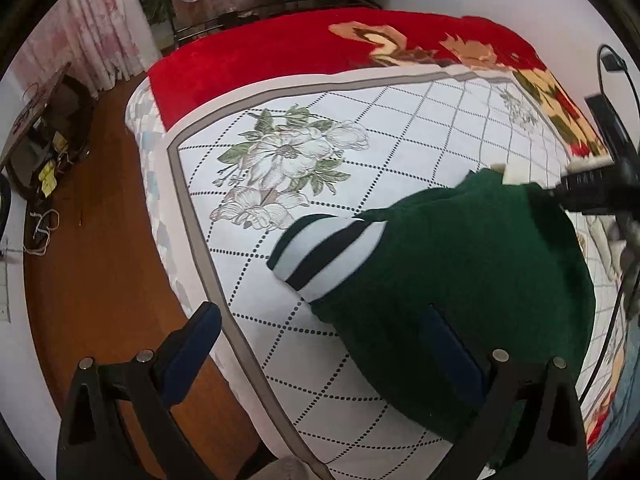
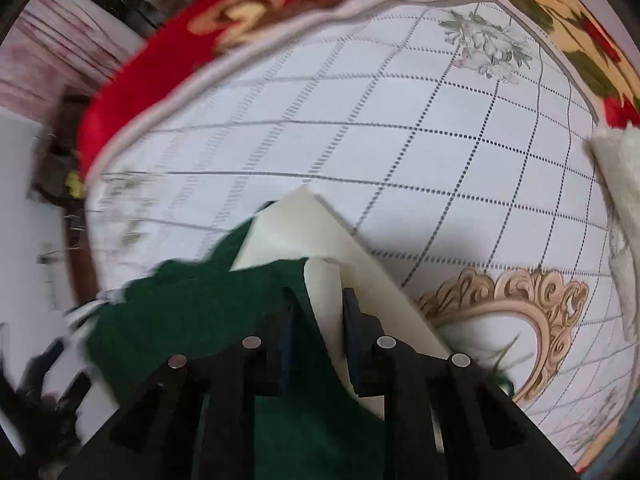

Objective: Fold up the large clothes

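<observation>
One bed [image 1: 360,128], one green sweater [image 1: 460,264], one white board [image 2: 304,232].
Left gripper [image 1: 320,344] spread wide; right gripper [image 2: 316,320] clamps board edge, sweater blurred.

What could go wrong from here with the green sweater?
1. The right claw pinches the cream board with the green sweater; pulling may slide the board out, spoiling the fold.
2. The left claw is open, so the striped cuff lies unheld and may drag.
</observation>
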`<action>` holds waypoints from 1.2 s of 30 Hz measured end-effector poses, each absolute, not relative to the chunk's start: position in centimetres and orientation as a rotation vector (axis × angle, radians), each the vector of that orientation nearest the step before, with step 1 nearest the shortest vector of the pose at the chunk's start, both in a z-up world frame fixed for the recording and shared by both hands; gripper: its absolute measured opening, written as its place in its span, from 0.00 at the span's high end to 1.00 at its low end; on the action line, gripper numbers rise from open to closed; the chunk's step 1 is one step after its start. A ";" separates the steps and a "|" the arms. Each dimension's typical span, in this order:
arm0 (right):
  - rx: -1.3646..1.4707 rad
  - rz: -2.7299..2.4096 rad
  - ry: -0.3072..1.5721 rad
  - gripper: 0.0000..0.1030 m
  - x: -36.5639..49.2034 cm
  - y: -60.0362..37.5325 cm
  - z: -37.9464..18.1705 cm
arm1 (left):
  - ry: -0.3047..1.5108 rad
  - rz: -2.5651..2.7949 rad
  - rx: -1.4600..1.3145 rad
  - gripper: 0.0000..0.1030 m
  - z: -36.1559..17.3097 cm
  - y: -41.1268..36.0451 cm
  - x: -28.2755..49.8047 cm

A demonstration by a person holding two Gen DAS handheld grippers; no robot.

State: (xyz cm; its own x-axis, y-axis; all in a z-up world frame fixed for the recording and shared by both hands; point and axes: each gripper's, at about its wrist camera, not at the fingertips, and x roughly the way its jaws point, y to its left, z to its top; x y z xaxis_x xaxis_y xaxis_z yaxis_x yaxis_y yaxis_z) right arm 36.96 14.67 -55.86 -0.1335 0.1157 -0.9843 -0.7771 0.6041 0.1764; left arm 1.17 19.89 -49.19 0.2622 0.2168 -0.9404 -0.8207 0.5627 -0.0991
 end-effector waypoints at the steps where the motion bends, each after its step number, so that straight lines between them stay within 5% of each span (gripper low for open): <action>1: -0.537 0.836 1.536 0.78 37.4 14.4 -55.6 | 1.084 0.772 -0.669 0.00 -49.0 19.9 1.2; 3: -0.420 0.857 1.525 0.75 37.7 12.3 -53.2 | 1.081 0.761 -0.660 0.00 -48.7 19.8 1.4; 6: -0.345 0.815 1.479 0.59 37.3 7.7 -50.0 | 1.090 0.743 -0.650 0.00 -48.3 19.9 2.0; 10: -0.302 0.784 1.569 0.59 36.5 1.9 -50.1 | 1.088 0.722 -0.639 0.00 -48.0 19.6 3.4; 11: -0.334 0.788 1.590 0.59 36.2 1.5 -51.0 | 1.091 0.716 -0.632 0.00 -48.0 19.4 3.8; 13: -0.388 0.755 1.587 0.79 35.8 1.4 -52.6 | 1.101 0.704 -0.612 0.00 -48.1 18.8 4.6; 19: -0.276 0.603 1.536 0.79 38.5 3.0 -56.6 | 1.148 0.712 -0.603 0.00 -48.8 17.8 4.2; 23: -0.215 0.632 1.480 0.78 37.8 0.8 -53.1 | 1.148 0.744 -0.698 0.00 -48.7 18.5 1.5; 27: -0.064 0.645 1.482 0.43 36.0 -4.5 -50.3 | 1.124 0.756 -0.897 0.00 -50.1 20.5 0.1; 30: 0.032 0.628 1.507 0.41 34.7 -8.9 -49.9 | 1.096 0.728 -1.028 0.01 -52.5 22.5 1.0; 34: 0.243 0.631 1.576 0.41 33.2 -13.8 -52.0 | 1.053 0.703 -1.067 0.29 -55.4 24.7 2.5; 36: 0.258 0.634 1.566 0.41 32.4 -15.0 -53.2 | 1.048 0.691 -1.027 0.31 -55.3 24.6 3.3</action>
